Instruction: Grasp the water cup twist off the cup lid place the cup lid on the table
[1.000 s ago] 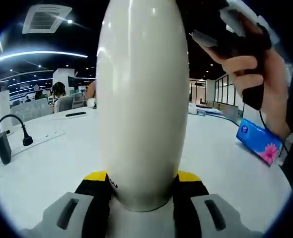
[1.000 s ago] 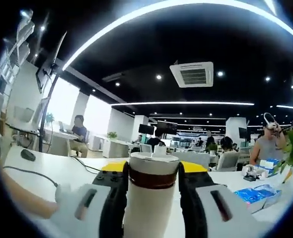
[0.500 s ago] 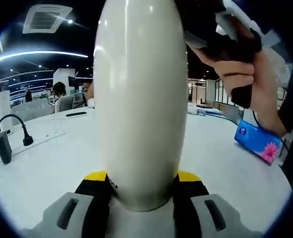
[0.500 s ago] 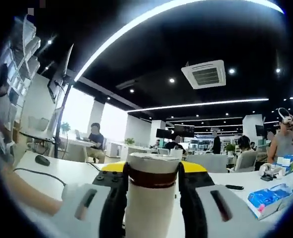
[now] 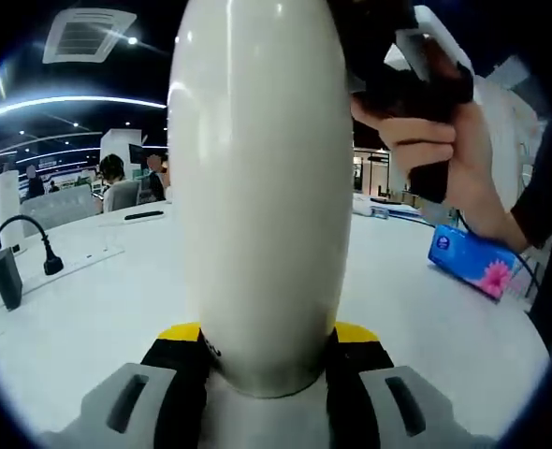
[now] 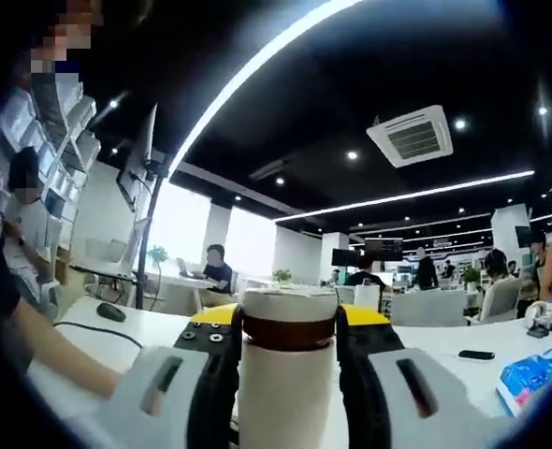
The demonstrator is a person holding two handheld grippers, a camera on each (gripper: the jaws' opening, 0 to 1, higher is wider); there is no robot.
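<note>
My left claw (image 5: 267, 360) clamps the tall glossy white water cup (image 5: 257, 187), centre frame, above the white table (image 5: 79, 318). My right claw (image 6: 290, 360) grips its brown-banded white lid (image 6: 290, 327), lower centre.

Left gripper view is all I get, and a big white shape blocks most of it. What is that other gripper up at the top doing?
Observer: The right gripper view shows the right gripper with its jaws closed on the cup lid.
Operator: Is the lid plain white like the water cup?
Observer: It is white on top, with a brown band just beneath.
Operator: Is anything lying on the table on that side?
Observer: A computer mouse lies at the left of that view.
</note>
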